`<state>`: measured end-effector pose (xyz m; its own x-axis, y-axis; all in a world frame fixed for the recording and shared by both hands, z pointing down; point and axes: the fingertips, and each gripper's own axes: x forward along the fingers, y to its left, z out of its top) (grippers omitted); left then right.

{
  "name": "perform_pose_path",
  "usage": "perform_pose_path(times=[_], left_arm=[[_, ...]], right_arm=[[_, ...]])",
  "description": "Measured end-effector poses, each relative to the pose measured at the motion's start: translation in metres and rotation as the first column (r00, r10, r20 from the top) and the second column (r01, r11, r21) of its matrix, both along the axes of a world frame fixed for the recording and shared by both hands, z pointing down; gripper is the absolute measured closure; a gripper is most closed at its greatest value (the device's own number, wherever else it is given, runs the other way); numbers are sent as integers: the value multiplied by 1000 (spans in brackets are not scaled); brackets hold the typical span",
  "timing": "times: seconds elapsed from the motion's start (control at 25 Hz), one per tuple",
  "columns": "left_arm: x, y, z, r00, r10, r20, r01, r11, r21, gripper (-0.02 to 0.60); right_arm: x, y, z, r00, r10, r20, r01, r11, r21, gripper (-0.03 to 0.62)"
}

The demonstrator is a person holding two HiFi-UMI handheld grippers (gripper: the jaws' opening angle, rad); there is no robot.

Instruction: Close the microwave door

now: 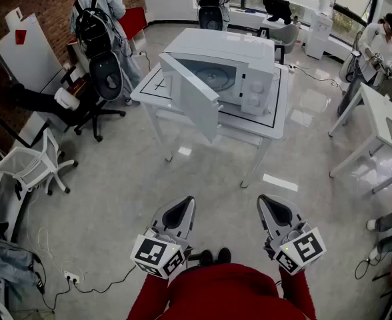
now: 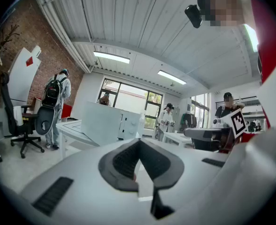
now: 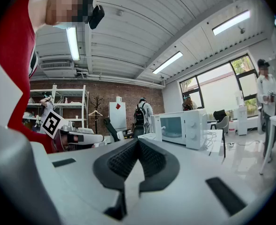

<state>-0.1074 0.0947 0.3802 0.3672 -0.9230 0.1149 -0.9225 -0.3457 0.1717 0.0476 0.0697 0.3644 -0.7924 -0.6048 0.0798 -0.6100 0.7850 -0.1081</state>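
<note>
A white microwave (image 1: 239, 69) stands on a white table (image 1: 149, 91) across the room, and its door (image 1: 191, 97) hangs wide open toward me on its left hinge. The turntable shows inside. Both grippers are held low in front of my body, well short of the table. My left gripper (image 1: 184, 202) is shut with nothing in it, and so is my right gripper (image 1: 267, 202). The left gripper view has the jaws (image 2: 139, 142) closed below the door's back (image 2: 103, 123). Over the right gripper (image 3: 138, 142), the microwave (image 3: 182, 128) shows front-on.
A black office chair (image 1: 106, 79) and a person with a backpack (image 1: 96, 15) stand left of the table. A white chair (image 1: 33, 165) sits at the left, another white table (image 1: 383, 122) at the right. Cables and a power strip (image 1: 69, 277) lie on the floor at lower left.
</note>
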Motion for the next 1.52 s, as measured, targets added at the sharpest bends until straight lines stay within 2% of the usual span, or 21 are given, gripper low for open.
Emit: perform_pose_path(times=[0.88, 1.24, 1.52], left_arm=[[9, -1, 5, 1000, -17, -11, 16, 1000, -12, 571], [27, -11, 4, 1000, -6, 21, 6, 1000, -2, 571], [37, -21, -1, 997, -34, 68, 33, 999, 17, 571]], right_arm=[[11, -1, 4, 999, -25, 22, 25, 1000, -6, 579], [35, -11, 6, 999, 7, 48, -7, 1000, -13, 579], [50, -19, 6, 999, 19, 44, -19, 1000, -1, 580]])
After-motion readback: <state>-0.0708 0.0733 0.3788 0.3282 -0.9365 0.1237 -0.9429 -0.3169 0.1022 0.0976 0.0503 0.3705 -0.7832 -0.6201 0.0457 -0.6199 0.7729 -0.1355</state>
